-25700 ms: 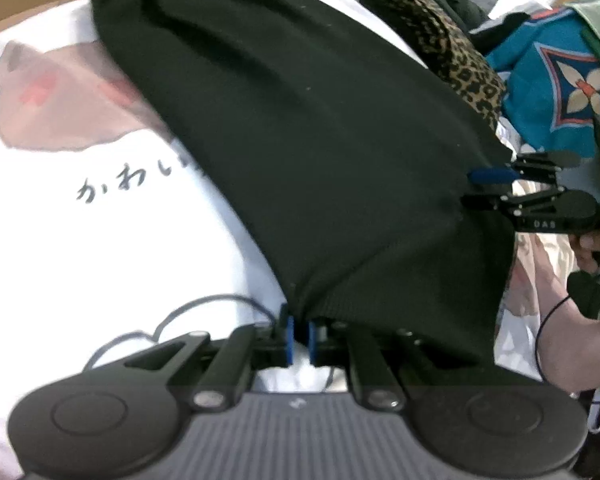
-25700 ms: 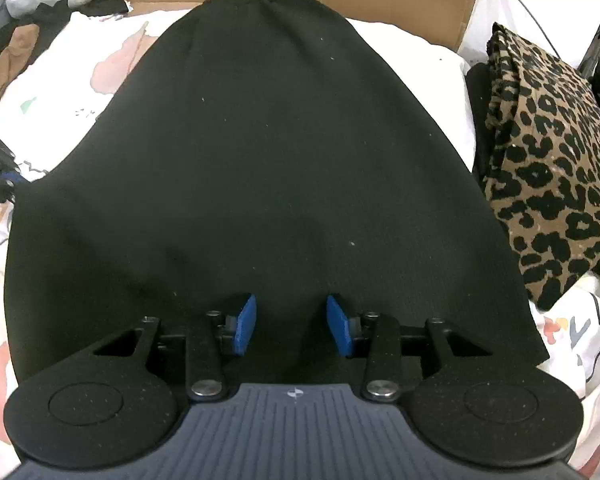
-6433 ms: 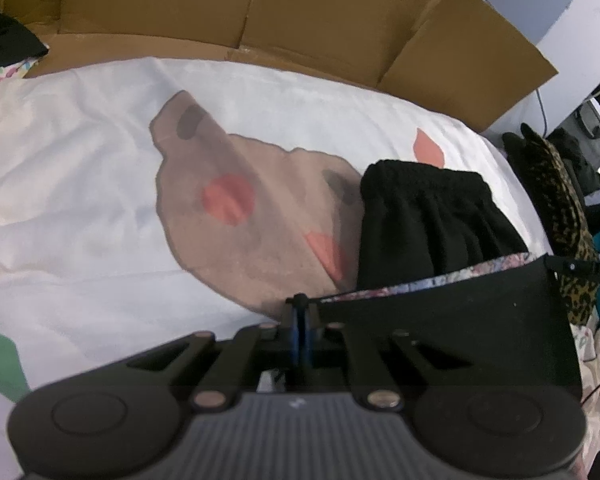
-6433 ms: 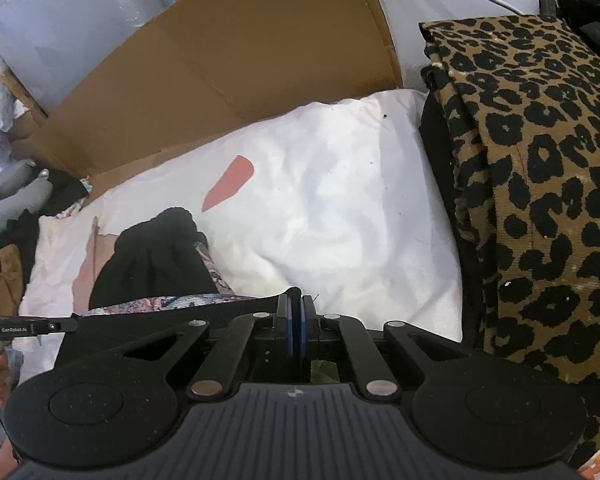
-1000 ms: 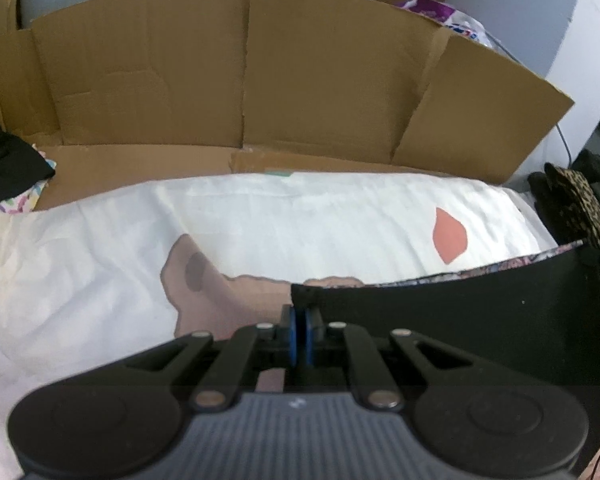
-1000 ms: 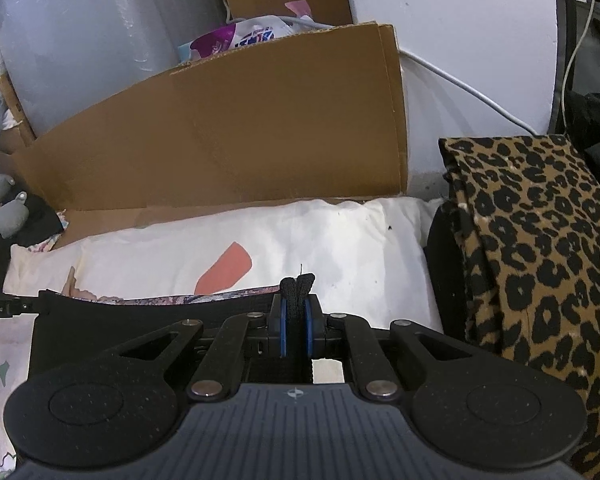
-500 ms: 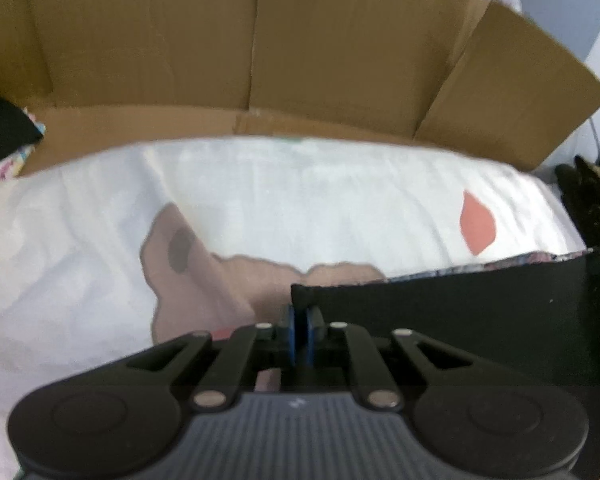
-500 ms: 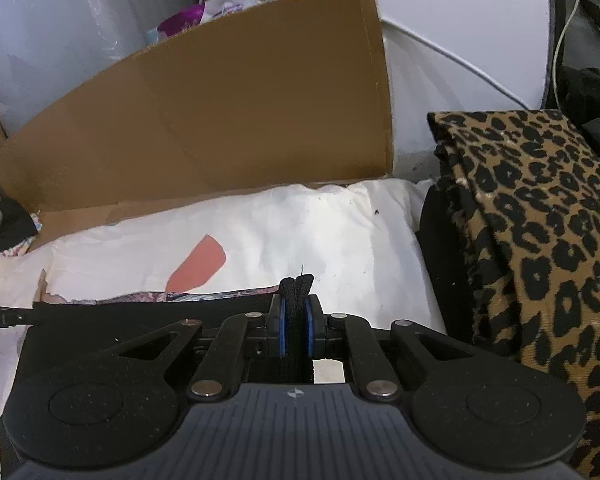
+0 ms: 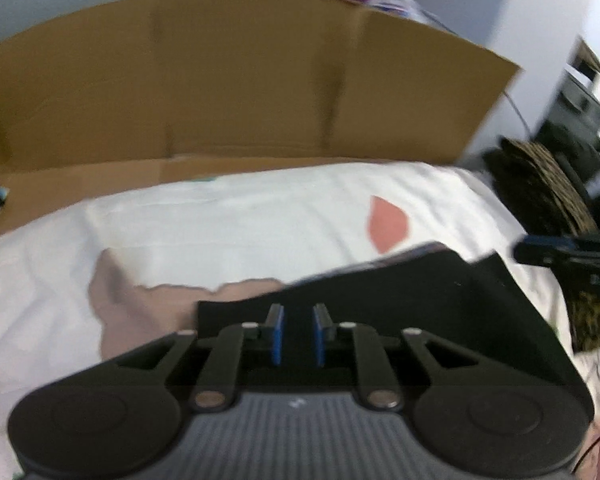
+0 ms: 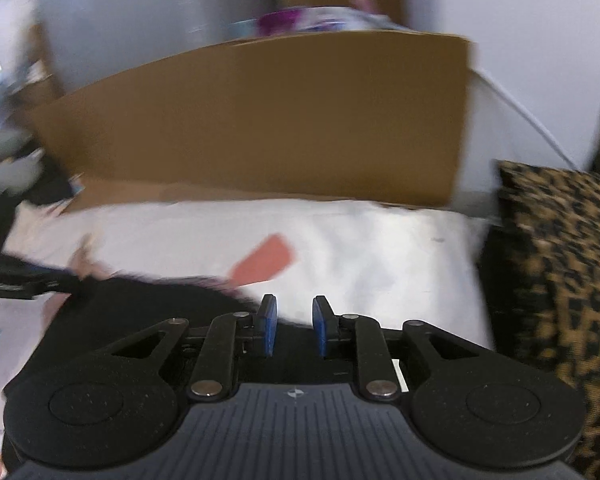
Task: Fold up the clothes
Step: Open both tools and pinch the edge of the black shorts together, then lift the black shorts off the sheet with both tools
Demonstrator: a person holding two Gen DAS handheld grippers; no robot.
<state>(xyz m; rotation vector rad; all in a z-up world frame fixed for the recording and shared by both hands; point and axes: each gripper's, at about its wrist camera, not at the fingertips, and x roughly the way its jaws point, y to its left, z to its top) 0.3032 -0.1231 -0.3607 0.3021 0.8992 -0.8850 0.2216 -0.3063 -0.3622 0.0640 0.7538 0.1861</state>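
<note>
In the left wrist view, the left gripper (image 9: pixel 297 334) has its two blue pads (image 9: pixel 276 332) apart, with a clear gap between them. Its jaws have just been opening. The folded black knit garment (image 9: pixel 440 312) lies under and in front of the fingers on the white bed sheet with pink and brown cartoon print (image 9: pixel 220 232). Black cloth shows in the gap, but the pads do not press on it, so the garment is released. A thin strip of flowered fabric shows along the far edge of the garment. At the right edge, the tip of the right gripper (image 9: pixel 540 249) reaches in, just beside the far right corner of the garment. Behind the sheet stands a wall of brown cardboard (image 9: pixel 240 88). A leopard-print cloth (image 9: pixel 540 196) lies at the right of the sheet. The picture is blurred.

In the right wrist view, the right gripper (image 10: pixel 294 330) also has its blue pads (image 10: pixel 269 330) apart, and its jaws have just been opening too. The black garment (image 10: pixel 140 308) lies under its left side and reaches into the gap, but no pad squeezes it. The left gripper's tip (image 10: pixel 28 282) shows at the left edge, at the garment's far corner. The leopard-print cloth (image 10: pixel 560 272) is at the right, beside the sheet (image 10: pixel 380 256), and the cardboard (image 10: pixel 260 120) stands behind.
</note>
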